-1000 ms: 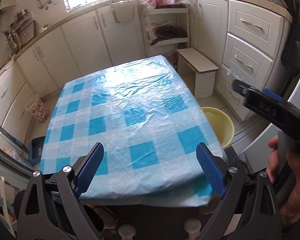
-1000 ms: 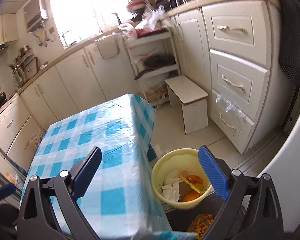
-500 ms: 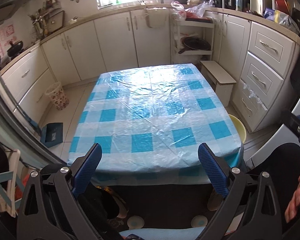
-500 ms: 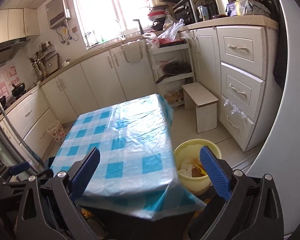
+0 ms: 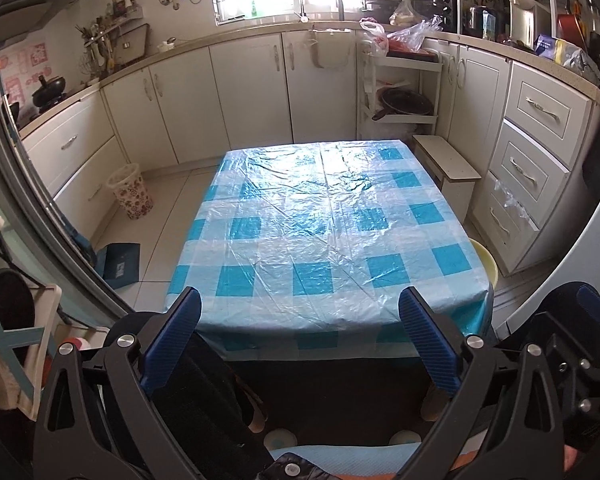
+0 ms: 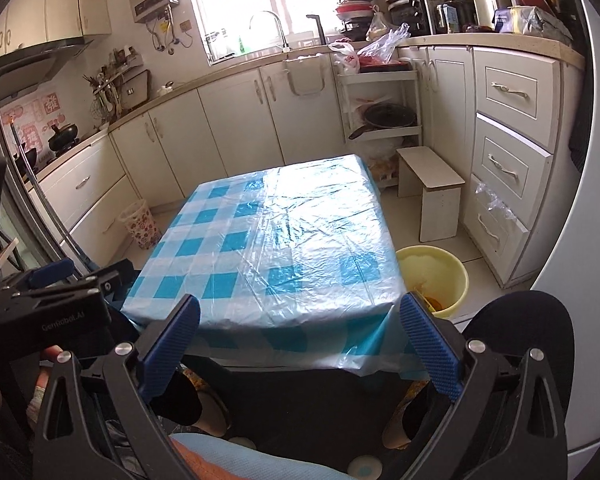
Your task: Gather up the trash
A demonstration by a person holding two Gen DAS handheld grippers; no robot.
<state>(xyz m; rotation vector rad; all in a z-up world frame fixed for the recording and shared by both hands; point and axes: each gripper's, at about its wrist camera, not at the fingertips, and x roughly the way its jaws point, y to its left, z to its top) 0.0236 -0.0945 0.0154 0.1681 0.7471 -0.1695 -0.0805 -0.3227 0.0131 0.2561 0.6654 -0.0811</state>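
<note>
Left hand-held gripper [image 5: 300,332]: gaping wide, jaws just been opening, gripping nothing.
Right hand-held gripper [image 6: 300,340]: standing open, empty.
Trash [image 6: 430,300]: lying in yellow bucket [image 6: 456,280], lower right, beside counter [image 6: 284,240].

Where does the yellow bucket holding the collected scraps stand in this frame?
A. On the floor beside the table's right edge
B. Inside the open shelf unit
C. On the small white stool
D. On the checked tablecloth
A: the yellow bucket stands on the floor tiles, beside the table, below the drawers.
</note>
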